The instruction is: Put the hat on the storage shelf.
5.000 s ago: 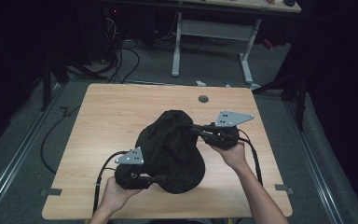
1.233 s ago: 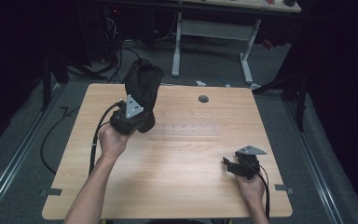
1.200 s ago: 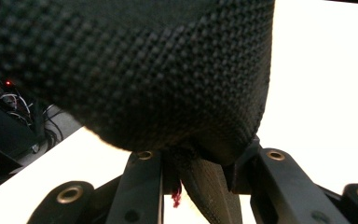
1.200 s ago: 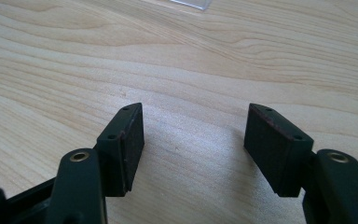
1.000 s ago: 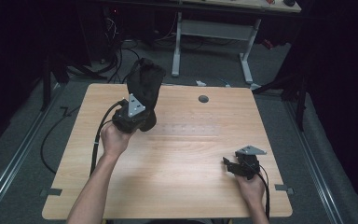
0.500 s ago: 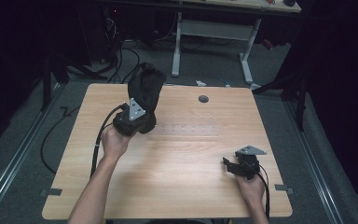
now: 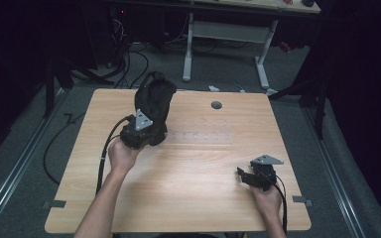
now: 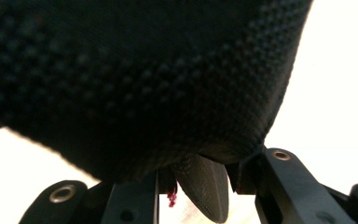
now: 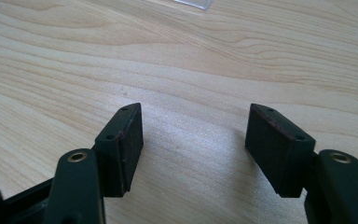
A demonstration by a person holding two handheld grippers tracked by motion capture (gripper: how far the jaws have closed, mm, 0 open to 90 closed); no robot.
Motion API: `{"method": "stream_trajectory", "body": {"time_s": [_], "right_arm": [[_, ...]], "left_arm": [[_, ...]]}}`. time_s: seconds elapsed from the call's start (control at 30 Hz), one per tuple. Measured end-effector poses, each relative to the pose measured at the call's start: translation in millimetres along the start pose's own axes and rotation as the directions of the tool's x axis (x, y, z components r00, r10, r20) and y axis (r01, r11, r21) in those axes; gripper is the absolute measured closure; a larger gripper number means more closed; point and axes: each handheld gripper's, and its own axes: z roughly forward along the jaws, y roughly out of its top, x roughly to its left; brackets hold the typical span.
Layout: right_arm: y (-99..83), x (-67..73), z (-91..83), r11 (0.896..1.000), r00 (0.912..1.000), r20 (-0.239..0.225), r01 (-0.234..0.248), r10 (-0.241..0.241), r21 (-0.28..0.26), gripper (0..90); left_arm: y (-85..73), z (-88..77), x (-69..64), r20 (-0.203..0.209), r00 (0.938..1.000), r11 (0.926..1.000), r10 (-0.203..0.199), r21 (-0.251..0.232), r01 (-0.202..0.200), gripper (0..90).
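Left of centre in the high view, the left hand (image 7: 120, 154) grips the left gripper (image 7: 143, 130), whose grey three-cornered plate sits on top and whose cable trails down the left side of the desk (image 7: 193, 193). The gripper's jaws are closed on a black knitted fabric item (image 7: 155, 98), likely a cap or similar garment; its exact type cannot be told. The fabric stands bunched above the gripper in the upper left part of the desk, reaching toward the far edge. In the left gripper view, the fabric (image 8: 135, 79) covers most of the frame and its lower edge is pinched between the jaws near the bottom centre; a small red thread or tag shows there.

At upper centre of the desk, a dark round grommet (image 7: 216, 105) sits near the far edge. A faint clear strip (image 7: 198, 137) lies flat mid-desk.

At lower right of the high view, the right hand (image 7: 268, 202) holds the right gripper (image 7: 252, 174) low over the desk, well apart from the fabric. In the right gripper view, the right gripper (image 9: 193, 140) has its jaws spread wide with bare wood between them, holding nothing.
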Motion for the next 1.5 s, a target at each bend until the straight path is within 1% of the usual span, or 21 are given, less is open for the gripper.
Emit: {"method": "stream_trajectory", "body": {"time_s": [0.13, 0.17, 0.23, 0.27, 0.3, 0.33, 0.37, 0.4, 0.47, 0.53, 0.63, 0.67, 0.73, 0.83, 0.93, 1.0, 1.03, 1.1, 1.13, 1.27, 1.5], "right_arm": [[0.0, 0.1, 0.0, 1.0, 1.0, 0.0, -0.001, 0.001, 0.0, 36.9], [0.0, 0.1, 0.0, 1.0, 1.0, 0.0, 0.0, 0.0, 0.0, 36.8], [0.0, 0.1, 0.0, 1.0, 1.0, 0.0, 0.0, 0.0, 0.0, 36.8], [0.0, 0.1, 0.0, 1.0, 1.0, 0.0, 0.001, -0.001, 0.0, 36.8], [0.0, 0.1, 0.0, 1.0, 1.0, 0.0, 0.001, -0.001, 0.0, 36.8], [0.0, 0.1, -0.1, 1.0, 1.0, -0.001, 0.002, -0.002, 0.001, 36.6], [0.0, 0.1, -0.1, 1.0, 1.0, -0.001, 0.002, -0.002, 0.001, 36.6], [0.0, 0.2, 0.0, 1.0, 1.0, -0.002, 0.003, -0.003, 0.001, 36.3], [0.0, 0.2, 0.0, 1.0, 1.0, -0.002, 0.003, -0.003, 0.0, 36.3], [0.0, 0.2, 0.0, 1.0, 1.0, -0.002, 0.003, -0.003, 0.001, 36.3], [0.0, 0.3, 0.0, 1.0, 1.0, -0.002, 0.003, -0.003, 0.0, 36.3], [0.0, 0.3, 0.0, 1.0, 1.0, -0.002, 0.003, -0.003, 0.001, 36.3], [0.0, 0.3, 0.0, 1.0, 1.0, -0.002, 0.003, -0.003, 0.001, 36.3], [0.0, 0.4, -0.1, 1.0, 1.0, -0.002, 0.001, -0.001, 0.001, 36.3], [0.0, 0.3, 0.0, 1.0, 1.0, -0.002, 0.003, -0.003, 0.001, 36.3], [0.0, 0.3, 0.0, 1.0, 1.0, -0.002, 0.003, -0.003, 0.001, 36.3], [0.0, 0.3, 0.0, 1.0, 1.0, -0.002, 0.003, -0.003, 0.001, 36.3], [0.0, 0.4, -0.1, 1.0, 1.0, -0.002, 0.001, -0.001, 0.001, 36.3], [0.0, 0.3, 0.0, 1.0, 1.0, -0.002, 0.003, -0.003, 0.001, 36.3], [0.0, 0.3, 0.0, 1.0, 1.0, -0.002, 0.003, -0.003, 0.001, 36.3], [0.0, 0.3, 0.0, 1.0, 1.0, -0.003, 0.003, -0.003, 0.0, 36.2]], "left_arm": [[0.1, -0.3, -0.9, -0.004, 0.9998, 0.9998, -0.02, 0.008, 0.02, 67.3], [-0.4, 0.0, -1.5, -0.006, 0.9992, 0.9992, -0.04, 0.008, 0.04, 66.5], [-1.2, 0.2, -1.3, -0.008, 0.9987, 0.9986, -0.051, 0.013, 0.051, 65.5], [-2.6, 0.8, -0.8, -0.018, 0.9979, 0.9978, -0.063, 0.019, 0.063, 57.1], [-3.6, 1.1, 0.3, -0.025, 0.9971, 0.9971, -0.072, 0.024, 0.073, 57.1], [-4.5, 1.3, 1.2, -0.03, 0.9955, 0.9955, -0.09, 0.028, 0.091, 48.5], [-5.2, 0.8, 2.0, -0.029, 0.9943, 0.9941, -0.103, 0.032, 0.104, 48.5], [-6.1, -0.1, 2.4, -0.031, 0.9933, 0.9929, -0.111, 0.038, 0.112, 42.1], [-5.9, -1.1, 2.5, -0.028, 0.9924, 0.9918, -0.12, 0.042, 0.121, 40.2], [-4.8, -2.4, 2.7, -0.024, 0.9904, 0.9898, -0.136, 0.039, 0.137, 35.3], [-1.5, -4.5, 3.4, -0.015, 0.9831, 0.9817, -0.182, 0.052, 0.183, 30.2], [0.0, -5.3, 4.0, -0.014, 0.977, 0.9755, -0.213, 0.054, 0.213, 28.8], [0.7, -6.2, 4.8, -0.012, 0.9752, 0.9737, -0.221, 0.054, 0.221, 26.4], [3.0, -9.6, 6.6, -0.002, 0.9672, 0.9661, -0.254, 0.047, 0.254, 22.5], [4.4, -12.9, 7.7, -0.005, 0.9634, 0.9627, -0.268, 0.038, 0.268, 18.7], [5.2, -15.5, 8.2, -0.002, 0.9603, 0.9596, -0.279, 0.037, 0.279, 18.2], [5.3, -16.9, 8.5, -0.003, 0.9612, 0.9605, -0.276, 0.037, 0.276, 18.0], [5.9, -19.7, 9.0, 0.004, 0.9597, 0.9591, -0.281, 0.037, 0.281, 17.1], [6.1, -22.9, 9.0, 0.016, 0.9566, 0.956, -0.291, 0.044, 0.29, 17.7], [5.5, -27.2, 9.3, 0.015, 0.9567, 0.9559, -0.291, 0.049, 0.29, 18.8], [7.0, -36.5, 13.0, 0.005, 0.9475, 0.9469, -0.32, 0.038, 0.319, 19.9]]}}
